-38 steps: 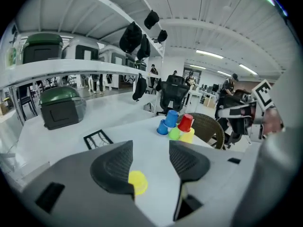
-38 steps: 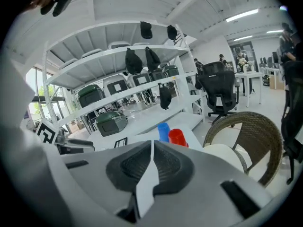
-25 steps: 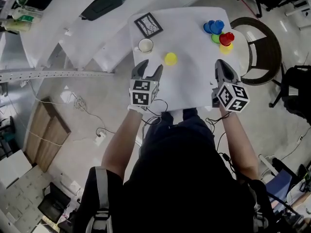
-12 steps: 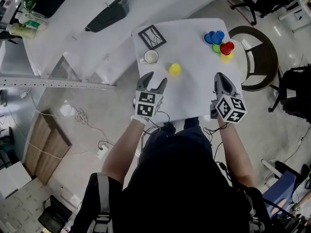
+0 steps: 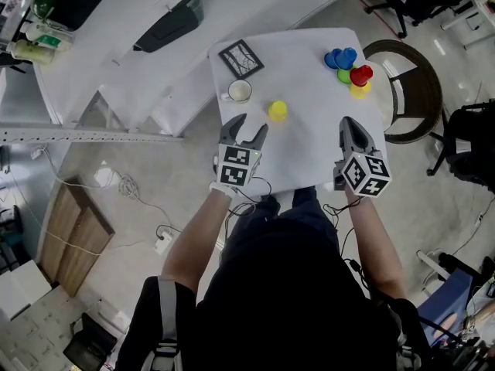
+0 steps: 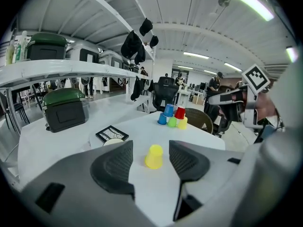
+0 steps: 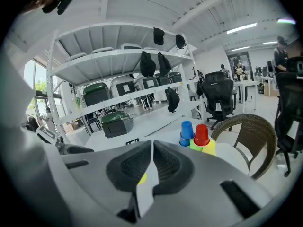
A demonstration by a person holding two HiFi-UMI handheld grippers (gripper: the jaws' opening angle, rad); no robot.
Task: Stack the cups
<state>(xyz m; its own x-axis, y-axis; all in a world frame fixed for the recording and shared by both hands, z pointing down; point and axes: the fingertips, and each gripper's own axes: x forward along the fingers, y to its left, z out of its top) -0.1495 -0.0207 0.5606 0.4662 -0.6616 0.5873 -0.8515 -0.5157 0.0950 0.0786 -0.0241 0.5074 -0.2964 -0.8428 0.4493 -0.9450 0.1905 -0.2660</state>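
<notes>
A lone yellow cup (image 5: 278,110) stands upside down on the white table (image 5: 309,141). At the far right corner is a cluster of upside-down cups: blue (image 5: 340,58), red (image 5: 361,75), green (image 5: 343,76) and another yellow (image 5: 359,92). My left gripper (image 5: 249,127) is open at the near left, with the lone yellow cup (image 6: 154,156) a short way ahead of its jaws, not touched. My right gripper (image 5: 349,124) is shut on nothing over the near right edge. It looks toward the blue (image 7: 187,130) and red (image 7: 201,134) cups.
A white mug (image 5: 240,91) and a black framed card (image 5: 241,59) sit at the table's far left. A wicker chair (image 5: 414,83) stands right of the table. A long white bench with a dark green bin (image 6: 66,110) runs behind.
The head view has shifted slightly. My right gripper has drifted a little toward the table's near edge. The left gripper has kept its place, and both jaws stand as before.
</notes>
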